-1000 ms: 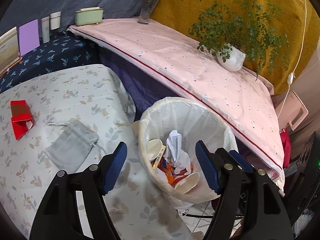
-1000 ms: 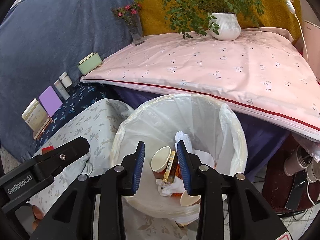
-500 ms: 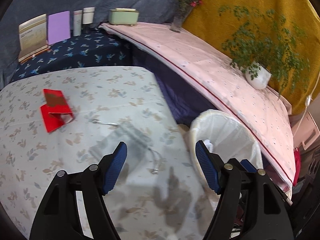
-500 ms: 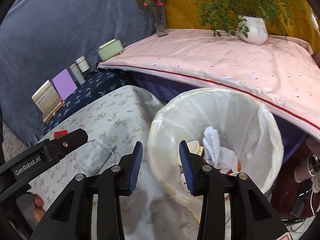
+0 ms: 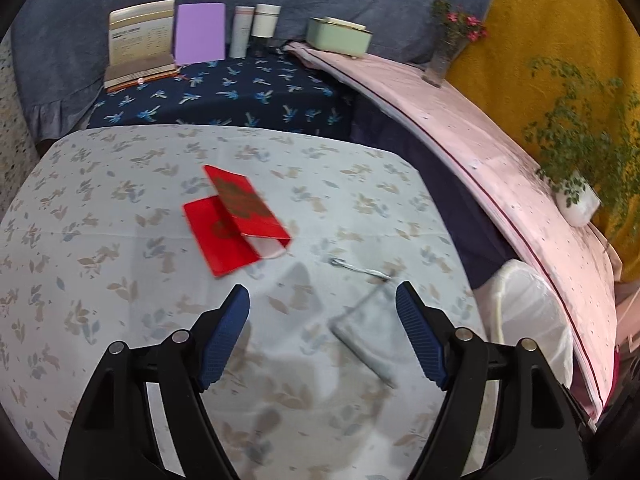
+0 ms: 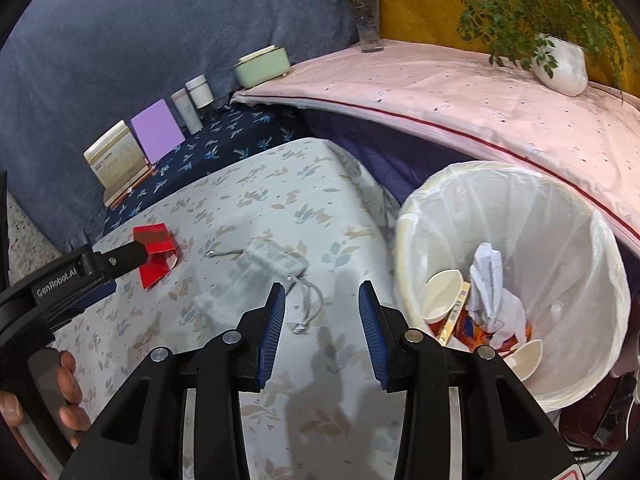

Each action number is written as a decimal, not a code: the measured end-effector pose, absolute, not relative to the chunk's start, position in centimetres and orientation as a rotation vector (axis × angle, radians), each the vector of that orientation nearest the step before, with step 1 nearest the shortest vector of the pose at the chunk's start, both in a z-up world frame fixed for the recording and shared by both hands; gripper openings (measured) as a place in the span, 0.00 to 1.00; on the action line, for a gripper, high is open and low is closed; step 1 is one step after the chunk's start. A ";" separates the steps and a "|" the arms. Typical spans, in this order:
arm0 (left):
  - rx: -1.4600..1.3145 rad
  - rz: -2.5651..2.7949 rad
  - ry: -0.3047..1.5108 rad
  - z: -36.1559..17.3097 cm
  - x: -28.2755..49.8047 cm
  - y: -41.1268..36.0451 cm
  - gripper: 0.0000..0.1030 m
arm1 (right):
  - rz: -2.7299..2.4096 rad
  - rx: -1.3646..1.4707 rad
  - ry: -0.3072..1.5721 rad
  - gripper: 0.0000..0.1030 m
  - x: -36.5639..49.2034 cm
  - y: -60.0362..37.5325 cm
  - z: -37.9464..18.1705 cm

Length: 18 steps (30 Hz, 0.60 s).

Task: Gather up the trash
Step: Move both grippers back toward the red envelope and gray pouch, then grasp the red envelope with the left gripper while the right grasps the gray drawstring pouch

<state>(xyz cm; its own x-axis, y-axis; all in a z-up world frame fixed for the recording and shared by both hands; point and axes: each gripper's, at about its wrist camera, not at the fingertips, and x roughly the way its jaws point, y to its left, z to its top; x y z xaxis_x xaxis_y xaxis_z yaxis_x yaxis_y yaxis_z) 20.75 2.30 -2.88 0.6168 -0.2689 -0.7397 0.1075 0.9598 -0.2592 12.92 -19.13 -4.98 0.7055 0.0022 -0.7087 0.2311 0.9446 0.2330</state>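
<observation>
The red folded packet [image 5: 238, 224] lies open on the leaf-print cloth of the desk [image 5: 100, 208], near its middle, with a second red sheet tucked partly under it. Just to its right, nearer the bin, a grey drawstring pouch [image 6: 256, 276] lies flat, its cords trailing toward the desk's edge. The lined waste bin [image 6: 580, 280] stands beside the desk's right edge and holds 2 crushed paper cups, crumpled white paper and printed wrappers.

The left tongs [image 5: 322, 334] hang over the cloth with their jaws spread wide and just opened further; nothing sits between the blue pads, and the pouch's blurred corner shows beneath the right one. In the right wrist view the left tool's tip overlaps the red packet; whether it touches it I cannot tell. The right tongs [image 6: 322, 332] are partly spread over the cloth beside the pouch's cords, gripping nothing.

Behind, on a dark blue floral cloth [image 5: 224, 96], stand a booklet, a purple card and 2 tubes
</observation>
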 end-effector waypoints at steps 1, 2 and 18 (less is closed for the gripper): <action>-0.199 -0.207 0.883 -3.0 21.1 2.9 0.71 | -0.123 0.315 0.787 0.36 13.3 -18.7 -5.2; -0.201 -0.200 0.885 -3.1 21.5 3.4 0.71 | -0.119 0.312 0.792 0.36 13.5 -18.4 -5.3; -0.233 -0.145 0.939 -5.1 28.1 6.2 0.69 | -0.077 0.295 0.860 0.50 18.2 -14.8 -8.5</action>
<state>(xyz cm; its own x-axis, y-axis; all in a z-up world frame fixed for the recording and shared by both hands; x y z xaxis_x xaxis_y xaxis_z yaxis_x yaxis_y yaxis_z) 28.08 6.19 -5.10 0.5837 -0.2239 -0.7805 0.0222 0.9653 -0.2604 18.21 -14.75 -8.46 0.6522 0.0515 -0.7563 0.1851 0.9567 0.2248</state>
